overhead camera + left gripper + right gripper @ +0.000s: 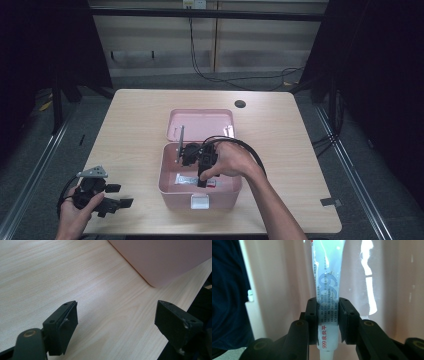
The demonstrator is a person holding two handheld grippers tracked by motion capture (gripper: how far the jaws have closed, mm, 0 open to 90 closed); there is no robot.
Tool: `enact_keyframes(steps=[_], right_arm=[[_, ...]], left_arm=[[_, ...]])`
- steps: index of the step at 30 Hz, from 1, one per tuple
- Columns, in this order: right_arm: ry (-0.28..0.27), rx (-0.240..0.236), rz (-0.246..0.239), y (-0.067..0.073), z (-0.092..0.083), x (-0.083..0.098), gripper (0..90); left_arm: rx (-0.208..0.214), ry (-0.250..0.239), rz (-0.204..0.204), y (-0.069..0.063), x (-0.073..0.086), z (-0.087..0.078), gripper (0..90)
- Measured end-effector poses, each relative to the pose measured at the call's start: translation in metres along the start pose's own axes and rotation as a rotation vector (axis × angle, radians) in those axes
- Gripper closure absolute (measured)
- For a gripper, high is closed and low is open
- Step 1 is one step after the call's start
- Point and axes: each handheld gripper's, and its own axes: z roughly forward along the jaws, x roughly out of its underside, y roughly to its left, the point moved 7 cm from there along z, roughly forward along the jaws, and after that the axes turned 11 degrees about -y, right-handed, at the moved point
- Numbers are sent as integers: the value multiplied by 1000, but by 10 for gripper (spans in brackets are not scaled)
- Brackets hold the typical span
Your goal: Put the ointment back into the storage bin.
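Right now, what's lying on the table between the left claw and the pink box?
Nothing. In the left gripper view, bare wooden table runs from the open left claw to the pink box. The high view shows the same.

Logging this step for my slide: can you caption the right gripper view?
Right tongs shut on a white ointment tube inside the pink box.

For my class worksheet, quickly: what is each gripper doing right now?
Left gripper: open, empty, above the table beside the pink box.
Right gripper: closed on a white ointment tube, inside the pink box.
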Motion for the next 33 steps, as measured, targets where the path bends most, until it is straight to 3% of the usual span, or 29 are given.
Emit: enact_keyframes(steps=[26, 33], right_arm=[[17, -75, 4, -5, 35, 6, 714], [18, -75, 0, -7, 41, 5, 714]], left_arm=[[2, 8, 4, 0, 0, 0, 185], [1, 7, 3, 0, 0, 0, 185]])
